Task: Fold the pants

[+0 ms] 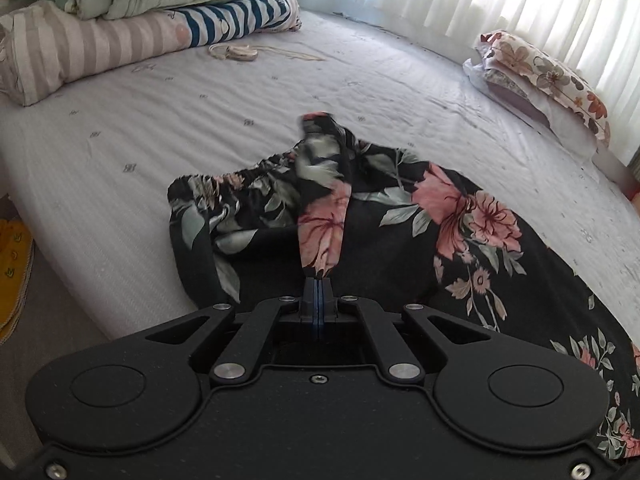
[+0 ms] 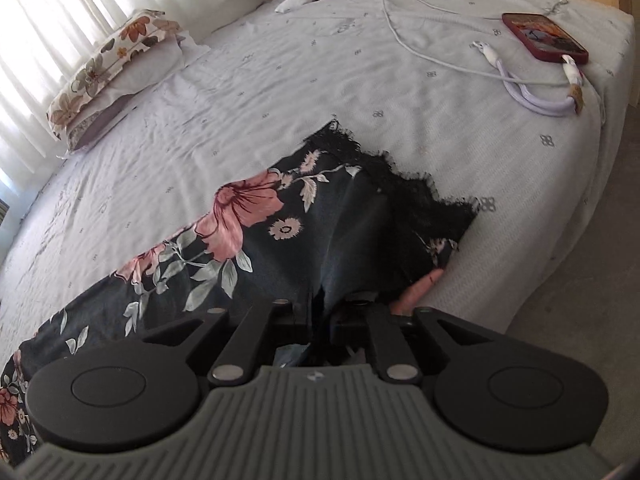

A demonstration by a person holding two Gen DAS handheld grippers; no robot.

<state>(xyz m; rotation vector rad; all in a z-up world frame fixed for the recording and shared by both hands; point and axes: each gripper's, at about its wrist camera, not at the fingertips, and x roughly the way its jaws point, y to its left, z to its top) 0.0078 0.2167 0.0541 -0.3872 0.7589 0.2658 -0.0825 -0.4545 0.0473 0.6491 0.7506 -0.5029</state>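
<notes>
Black floral pants [image 1: 400, 216] lie on the bed, the gathered waistband [image 1: 232, 176] at the left. My left gripper [image 1: 319, 276] is shut on a fold of the pants near the waist and lifts it into a ridge. In the right wrist view the pants' leg end [image 2: 320, 220] with black lace trim [image 2: 404, 184] lies near the bed's right edge. My right gripper [image 2: 320, 304] is shut on the leg fabric, which drapes over and hides its fingertips.
A pale sheet covers the bed [image 1: 160, 112]. Folded quilts and striped bedding [image 1: 140, 12] sit at the far left, with a cord [image 1: 236, 53] nearby. A floral pillow [image 1: 548, 76] lies by the curtains. A phone [image 2: 546, 36] and cables [image 2: 532, 96] lie at the right.
</notes>
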